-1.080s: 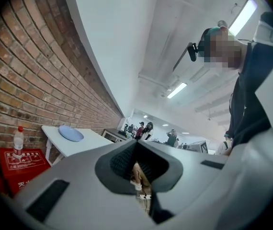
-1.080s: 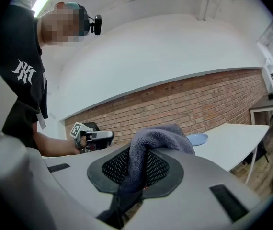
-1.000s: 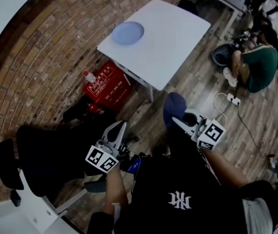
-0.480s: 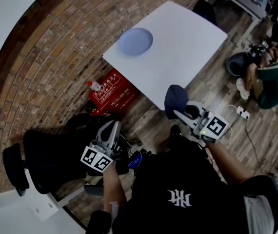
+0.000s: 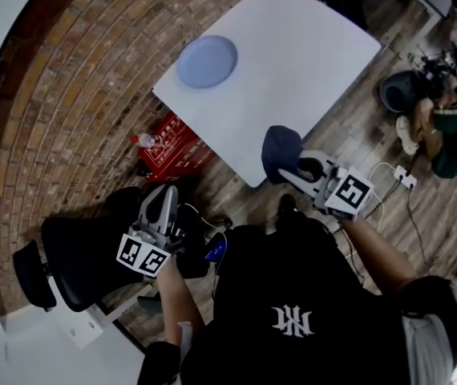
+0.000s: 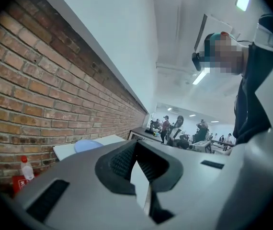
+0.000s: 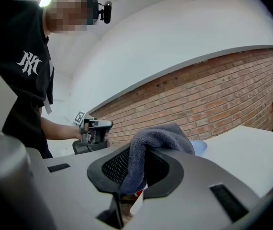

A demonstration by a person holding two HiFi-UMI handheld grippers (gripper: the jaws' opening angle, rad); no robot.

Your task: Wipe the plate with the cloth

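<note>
Blue plate [image 5: 207,61] on white table [image 5: 309,62], at table's side nearest brick wall [image 5: 68,95], well apart from cloth [image 5: 281,152]. My right gripper [image 5: 293,175] held level, pointing at table, jaws clamped on dark cloth, bunched over tips at table's near edge. My left gripper [image 5: 163,199] level, short of table, jaws together. Second ago both grippers sat farther back from table; cloth had not reached its edge.

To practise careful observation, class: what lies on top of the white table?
Only a blue plate sits on the table, toward the brick wall. The cloth in the right gripper covers part of the near edge.
</note>
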